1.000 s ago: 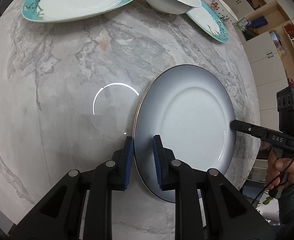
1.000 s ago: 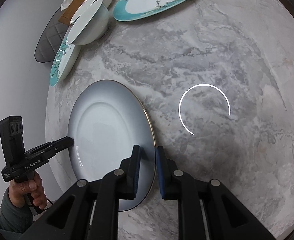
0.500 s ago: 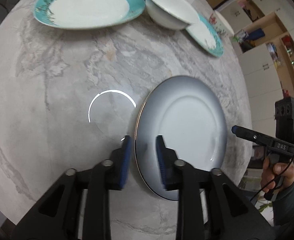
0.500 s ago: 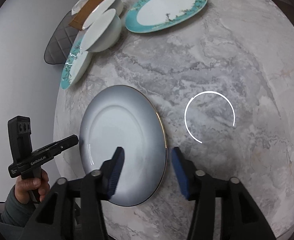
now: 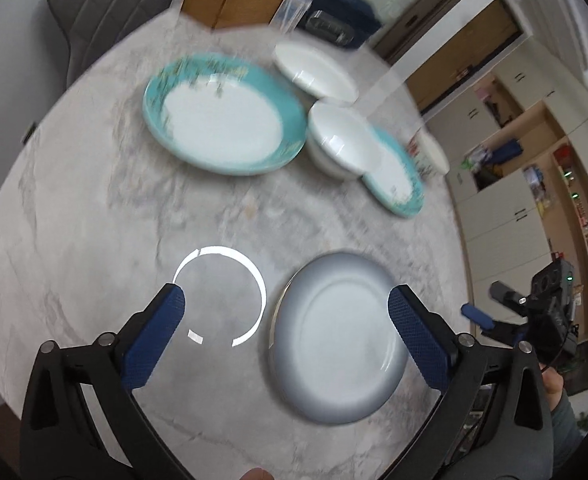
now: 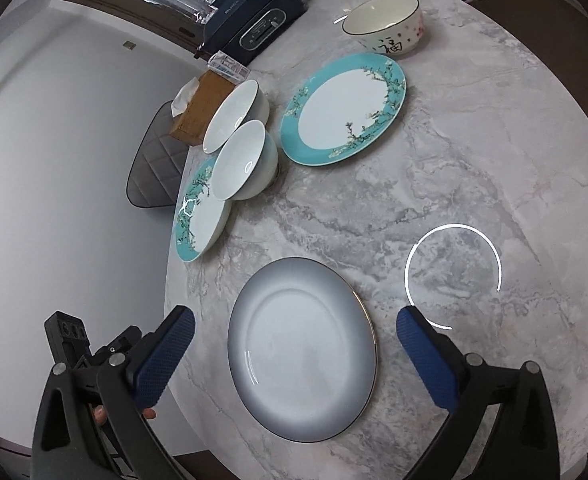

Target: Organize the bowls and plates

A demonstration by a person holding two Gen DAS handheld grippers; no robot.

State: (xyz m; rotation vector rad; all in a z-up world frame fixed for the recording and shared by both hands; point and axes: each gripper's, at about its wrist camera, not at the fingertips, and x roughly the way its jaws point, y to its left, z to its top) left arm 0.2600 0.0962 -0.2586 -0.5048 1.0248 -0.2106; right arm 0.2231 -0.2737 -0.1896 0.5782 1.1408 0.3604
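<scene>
A grey plate with a thin gold rim [image 5: 337, 336] [image 6: 301, 344] lies flat on the marble table [image 6: 473, 140]. My left gripper [image 5: 286, 296] hovers above its left rim, jaws opening wide, touching nothing. My right gripper [image 6: 295, 316] hangs over the plate too, jaws opening, and the plate lies free below the gap. Farther back are a large teal-rimmed plate [image 5: 222, 120] [image 6: 345, 108], a small teal plate [image 5: 397, 184] [image 6: 198, 216], two white bowls [image 6: 242, 160] [image 6: 234, 116] and a patterned bowl [image 6: 385, 24].
A wooden tissue box [image 6: 202, 104] and a dark appliance [image 6: 254, 20] stand at the table's far edge, with a grey chair [image 6: 154, 168] behind. One white bowl overlaps the small teal plate. Shelving [image 5: 533, 160] fills the room beyond the table's edge.
Both grippers let go of the grey plate's opposite rims, opened wide and rose away from it. The plate stays flat on the table.
</scene>
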